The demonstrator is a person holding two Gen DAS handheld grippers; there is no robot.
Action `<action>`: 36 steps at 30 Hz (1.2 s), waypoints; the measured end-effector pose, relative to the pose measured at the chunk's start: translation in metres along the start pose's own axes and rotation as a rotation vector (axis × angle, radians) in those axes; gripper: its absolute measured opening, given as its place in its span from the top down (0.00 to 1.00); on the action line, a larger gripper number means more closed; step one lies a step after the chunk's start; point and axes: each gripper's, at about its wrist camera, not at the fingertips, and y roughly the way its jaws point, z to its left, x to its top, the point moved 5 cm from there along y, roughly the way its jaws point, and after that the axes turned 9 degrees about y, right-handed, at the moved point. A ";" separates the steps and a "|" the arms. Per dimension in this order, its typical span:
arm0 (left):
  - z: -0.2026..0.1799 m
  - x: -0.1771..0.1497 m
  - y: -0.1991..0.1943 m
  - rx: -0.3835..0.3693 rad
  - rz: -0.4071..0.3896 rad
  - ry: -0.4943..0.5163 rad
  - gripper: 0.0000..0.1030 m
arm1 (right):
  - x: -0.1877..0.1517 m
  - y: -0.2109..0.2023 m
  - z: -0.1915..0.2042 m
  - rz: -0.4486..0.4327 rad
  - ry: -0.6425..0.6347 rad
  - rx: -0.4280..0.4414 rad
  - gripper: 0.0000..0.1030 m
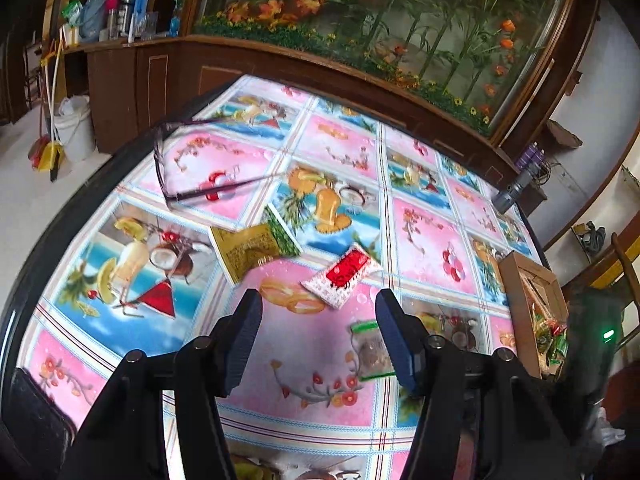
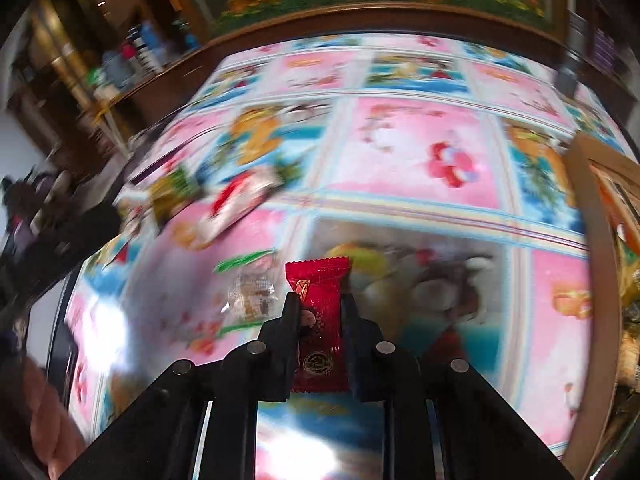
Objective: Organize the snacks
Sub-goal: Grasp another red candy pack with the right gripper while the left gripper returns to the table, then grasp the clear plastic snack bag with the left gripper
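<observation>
A: What is the surface like, and the room around it?

B: A round worktop (image 1: 24,280) with a dark rim, covered by a glossy cloth (image 1: 424,240) printed in pink and blue squares of flowers, fruit and drinks. Behind it runs a brown wooden cabinet carrying a glass case of artificial orange flowers (image 1: 400,12). A white bucket (image 1: 74,128) stands on the floor at the far left.

A: And the tools?

B: The left tool (image 1: 318,320) hangs released over the cloth, jaws apart, nothing between them. The right tool (image 2: 320,316) is clenched on a red snack packet (image 2: 318,280), which stands upright between the pads, its crimped top edge above the fingertips.

A: How does that packet look?

B: Shiny red foil with gold ornament and a round gold emblem near the bottom.

A: Where are the other snacks?

B: On the cloth: a clear packet with green ends (image 1: 370,350) just beside the left tool's right finger, a red-and-white packet (image 1: 346,274) further out, and a gold-and-green packet (image 1: 254,246) beyond it. A cardboard box (image 1: 516,280) holding more wrapped snacks sits at the right edge. A pair of glasses (image 1: 188,160) lies at the far left.
</observation>
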 end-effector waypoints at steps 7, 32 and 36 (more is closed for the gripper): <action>-0.024 -0.013 0.014 0.006 0.066 0.099 0.44 | 0.008 -0.036 -0.041 -0.168 0.016 -0.050 0.79; -0.077 -0.038 0.040 0.125 0.045 0.338 0.81 | 0.014 -0.062 -0.048 -0.230 0.074 0.052 0.79; -0.073 -0.035 0.041 0.115 0.066 0.314 0.81 | 0.014 -0.061 -0.047 -0.235 0.064 0.045 0.79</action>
